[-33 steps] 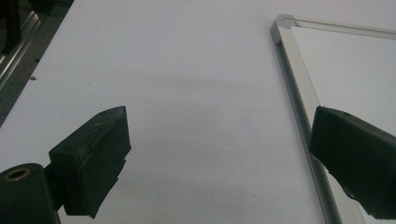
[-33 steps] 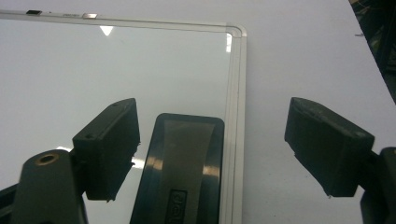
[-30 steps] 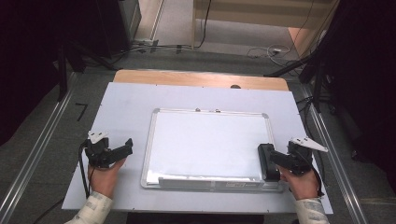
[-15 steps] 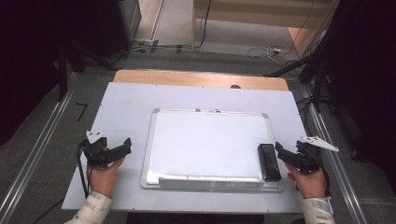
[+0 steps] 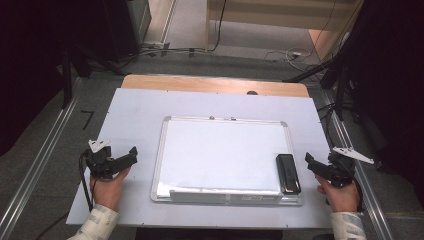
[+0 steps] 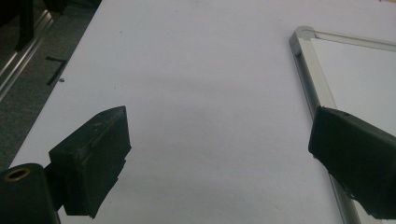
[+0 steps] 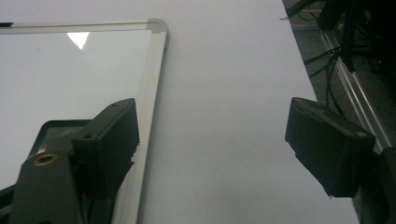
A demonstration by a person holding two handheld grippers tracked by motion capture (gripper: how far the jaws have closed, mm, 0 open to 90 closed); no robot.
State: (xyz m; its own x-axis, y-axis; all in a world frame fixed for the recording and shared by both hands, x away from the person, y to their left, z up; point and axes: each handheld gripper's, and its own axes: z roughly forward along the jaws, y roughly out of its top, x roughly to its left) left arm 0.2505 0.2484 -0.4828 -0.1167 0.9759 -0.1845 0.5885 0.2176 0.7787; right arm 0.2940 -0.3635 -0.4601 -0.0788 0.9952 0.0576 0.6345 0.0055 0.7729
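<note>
Both claws gape wide and empty: right claw (image 5: 314, 165) just beside the black eraser (image 5: 288, 173), left claw (image 5: 129, 156) over bare table (image 5: 135, 115).

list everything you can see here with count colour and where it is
whiteboard: 1, white with silver frame, flat at the middle of the table
eraser: 1, black, lying on the whiteboard near its right edge
table: 1, pale grey-white top with a wooden strip along the far edge
cables: several, dark and white, on the floor beyond the table
left gripper: 1, black, over the table left of the whiteboard, jaws open, holding nothing
right gripper: 1, black, just right of the whiteboard, jaws open, apart from the eraser
hands: 2, at the near table edge, one on each gripper
</note>
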